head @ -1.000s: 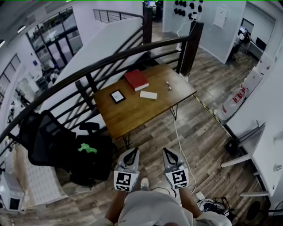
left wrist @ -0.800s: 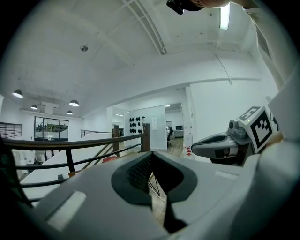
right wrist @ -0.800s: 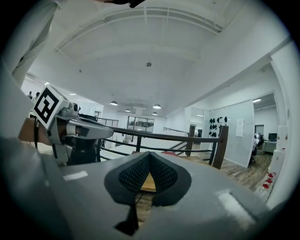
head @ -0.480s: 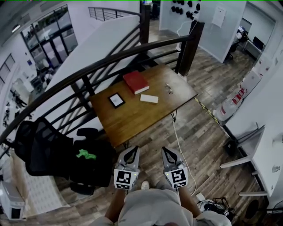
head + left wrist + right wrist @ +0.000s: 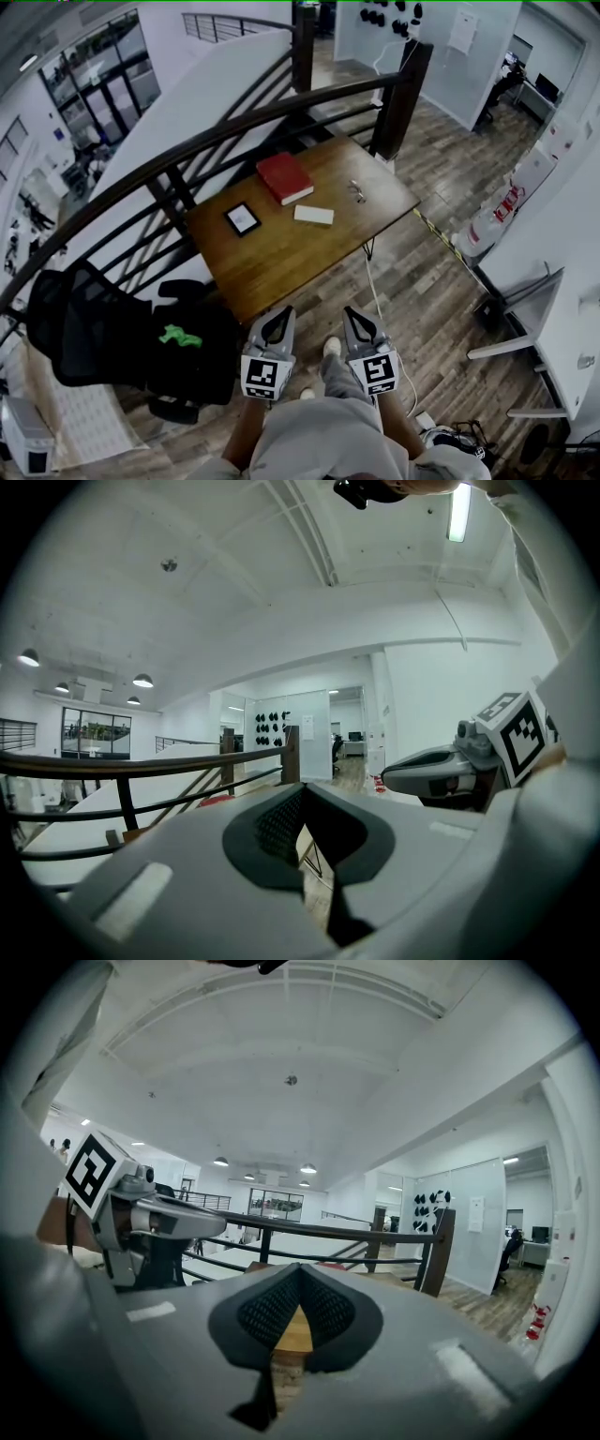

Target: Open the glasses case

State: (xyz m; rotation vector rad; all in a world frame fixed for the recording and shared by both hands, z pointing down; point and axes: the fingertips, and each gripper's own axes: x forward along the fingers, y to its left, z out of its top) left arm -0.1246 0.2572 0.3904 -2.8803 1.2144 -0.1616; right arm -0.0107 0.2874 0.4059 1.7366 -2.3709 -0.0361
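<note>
The glasses case is the slim pale oblong lying flat near the middle of the wooden table, shut as far as the head view shows. It is too small there to make out the seam or the hinge side. A pair of glasses lies just beyond it toward the table's right corner. A red book sits near its far-left side, and a small dark-framed tablet lies further left. All four are apart from one another.

By its look, the case is probably a light, stiff shell with a smooth skin, so it is likely to skid on the wood if pushed from one side only. A sound plan is to pin the lower half by a short end with one gripper. The other gripper can then catch the lid's lip along the long front edge, once that edge can be seen.

The table stands against a dark curved railing, with a black chair off to its left. The left gripper and right gripper are held side by side low in the head view, over the plank floor and well short of the table. Each gripper view shows its jaws closed tip to tip with nothing between them, so the task has not yet begun
</note>
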